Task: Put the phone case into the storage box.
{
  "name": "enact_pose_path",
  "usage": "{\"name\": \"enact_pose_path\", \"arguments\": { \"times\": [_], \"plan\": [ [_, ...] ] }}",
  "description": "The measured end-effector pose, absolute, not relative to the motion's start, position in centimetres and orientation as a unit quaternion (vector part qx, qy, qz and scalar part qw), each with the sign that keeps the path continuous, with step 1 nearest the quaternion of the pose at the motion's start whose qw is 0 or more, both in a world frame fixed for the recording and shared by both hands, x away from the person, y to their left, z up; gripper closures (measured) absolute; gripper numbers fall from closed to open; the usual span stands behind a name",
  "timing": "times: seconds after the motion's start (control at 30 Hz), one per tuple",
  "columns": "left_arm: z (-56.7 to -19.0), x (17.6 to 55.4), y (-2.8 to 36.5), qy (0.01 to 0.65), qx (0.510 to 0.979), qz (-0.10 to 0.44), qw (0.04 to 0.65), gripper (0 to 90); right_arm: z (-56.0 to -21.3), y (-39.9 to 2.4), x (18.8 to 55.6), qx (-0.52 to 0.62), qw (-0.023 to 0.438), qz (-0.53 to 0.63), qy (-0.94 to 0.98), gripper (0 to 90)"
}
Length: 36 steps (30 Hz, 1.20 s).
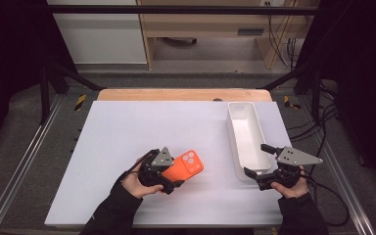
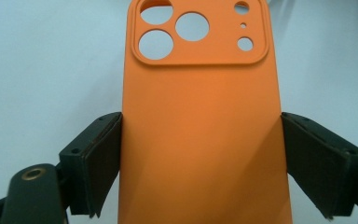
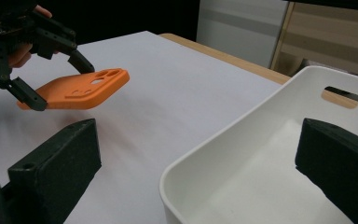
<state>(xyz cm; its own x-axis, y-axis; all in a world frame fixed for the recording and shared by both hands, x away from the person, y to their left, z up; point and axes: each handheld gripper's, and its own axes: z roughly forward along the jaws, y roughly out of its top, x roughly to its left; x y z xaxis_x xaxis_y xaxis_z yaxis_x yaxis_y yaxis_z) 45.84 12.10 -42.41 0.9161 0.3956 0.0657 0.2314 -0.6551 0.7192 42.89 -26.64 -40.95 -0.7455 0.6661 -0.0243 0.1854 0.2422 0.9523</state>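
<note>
On my left, my left gripper (image 1: 169, 178) holds the orange phone case (image 1: 185, 168) by its long edges, one jaw pressed on each side, near the front of the white table (image 1: 127, 132). In the left gripper view the phone case (image 2: 200, 121) runs straight up between the two black pads, back side facing the camera, with the camera cut-outs at the far end and bare white table on both sides of it. From the right gripper view the phone case (image 3: 77, 88) hangs a little above the table top, roughly flat, with a soft shadow under it, so I judge it lifted and not lying down, though the gap is hard to read from that angle. Nothing lies between the phone case and the white bin (image 1: 247, 139), just open table. The bin stands lengthwise toward the right side of the table, its near end just in front of my right gripper (image 1: 260, 161). That gripper is open, with nothing between its jaws; in its own view the near rim of the bin (image 3: 223, 140) crosses between the two jaws, one jaw over the table outside the rim and the other over the inside. The bin has a handle slot in its far wall. Beyond the table's far wooden edge (image 1: 183, 94) stand pale cabinets, and black frame bars run along both sides.
</note>
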Motion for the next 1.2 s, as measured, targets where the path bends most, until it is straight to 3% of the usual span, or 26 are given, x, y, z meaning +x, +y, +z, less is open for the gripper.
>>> {"name": "enact_pose_path", "arguments": {
  "times": [1.2],
  "plan": [
    [-42.0, 44.9, 11.5, 0.138, 0.905, 0.12, 0.385, 15.6, -40.6, -22.5, 42.3, 0.213, 0.198, 0.519, 0.803, 0.4]
  ]
}}
